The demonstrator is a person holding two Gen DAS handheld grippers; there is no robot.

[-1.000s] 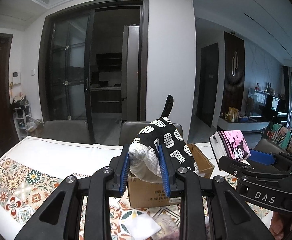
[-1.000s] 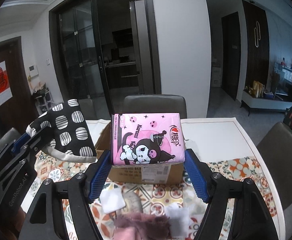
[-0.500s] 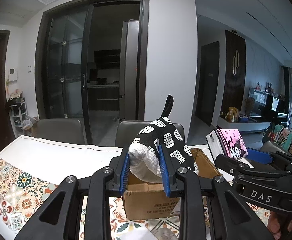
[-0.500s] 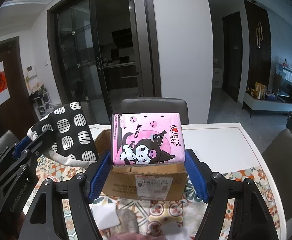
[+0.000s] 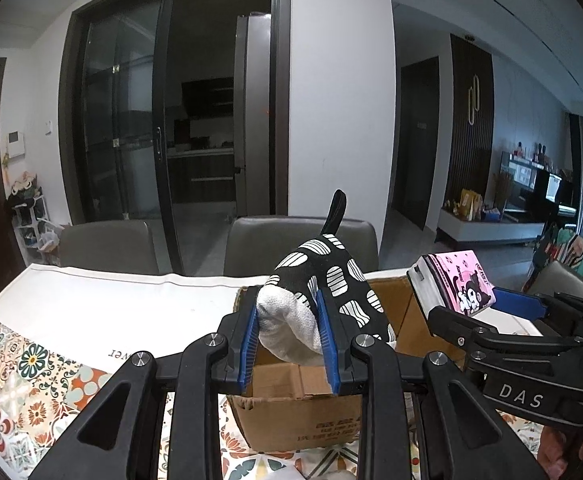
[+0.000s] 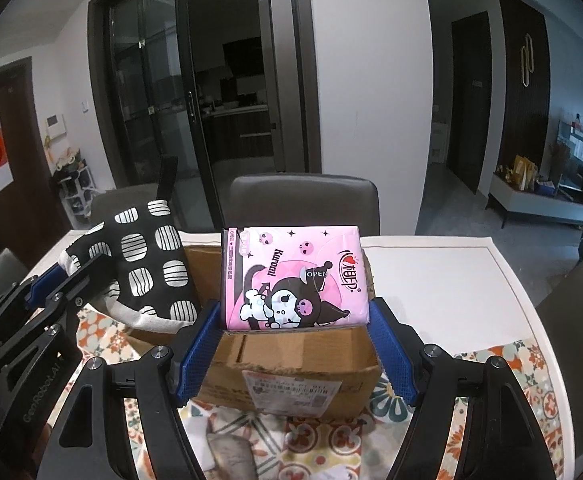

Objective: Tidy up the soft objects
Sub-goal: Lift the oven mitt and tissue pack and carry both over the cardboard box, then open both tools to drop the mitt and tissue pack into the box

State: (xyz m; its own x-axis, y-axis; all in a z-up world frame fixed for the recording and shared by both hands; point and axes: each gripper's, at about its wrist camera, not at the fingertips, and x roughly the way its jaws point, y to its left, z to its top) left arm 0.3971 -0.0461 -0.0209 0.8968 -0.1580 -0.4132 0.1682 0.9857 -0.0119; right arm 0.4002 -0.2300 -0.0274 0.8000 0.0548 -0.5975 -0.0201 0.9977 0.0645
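My left gripper (image 5: 289,342) is shut on a black oven mitt with white striped ovals (image 5: 331,280), its pale lining between the blue pads. The mitt (image 6: 147,256) hangs over the left rim of an open cardboard box (image 5: 303,420). My right gripper (image 6: 295,344) is shut on a pink tissue pack with a cartoon print (image 6: 293,276), held over the same box (image 6: 291,376). In the left wrist view the pack (image 5: 455,282) and the right gripper (image 5: 487,316) appear at the right, above the box's right side.
The box stands on a white table (image 6: 443,280) with a patterned floral cloth (image 5: 23,384). Small white pads (image 6: 197,436) and a grey soft item (image 6: 231,456) lie before the box. Grey chairs (image 6: 303,200) line the far edge; another chair (image 6: 575,312) stands right.
Both grippers have moved forward and lower toward the box, which now looks larger and closer. The mitt and the tissue pack now hang over its opening. Both grips are unchanged.
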